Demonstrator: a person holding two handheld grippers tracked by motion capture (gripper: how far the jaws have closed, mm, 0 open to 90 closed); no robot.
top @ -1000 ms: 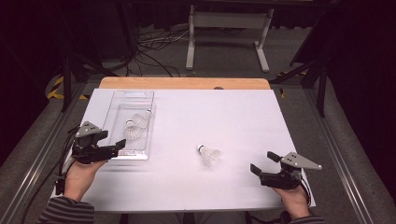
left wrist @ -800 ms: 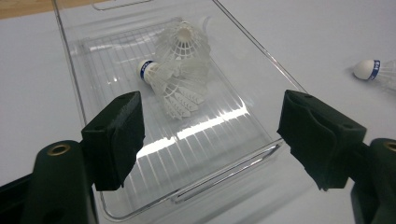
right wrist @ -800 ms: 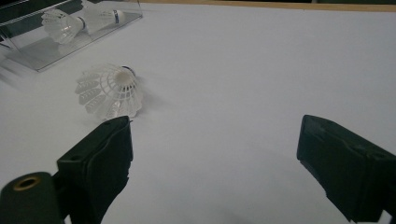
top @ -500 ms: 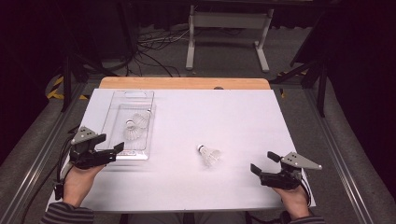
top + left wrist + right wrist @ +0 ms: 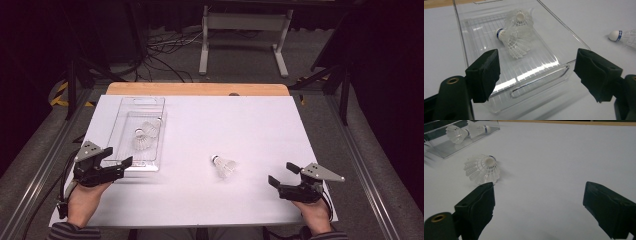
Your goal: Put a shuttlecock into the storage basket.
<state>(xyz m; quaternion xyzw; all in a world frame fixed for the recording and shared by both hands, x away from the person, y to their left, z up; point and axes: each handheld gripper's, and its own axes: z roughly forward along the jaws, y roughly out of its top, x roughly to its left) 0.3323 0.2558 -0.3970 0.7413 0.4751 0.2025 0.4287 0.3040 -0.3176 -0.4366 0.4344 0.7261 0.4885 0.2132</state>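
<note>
Covering table, white sheet

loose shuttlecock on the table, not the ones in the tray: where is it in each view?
High view: loose shuttlecock lies centre-right on the table, between both tools.
Left gripper view: at the far right edge, cork pointing left.
Right gripper view: upper left, above the left jaw.
Shared landmark: clear tray holding two shuttlecocks.

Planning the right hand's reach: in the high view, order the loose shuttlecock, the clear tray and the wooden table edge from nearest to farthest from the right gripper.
1. Loose shuttlecock, just left of the right gripper.
2. Clear tray, far left.
3. Wooden table edge, along the back.
</note>
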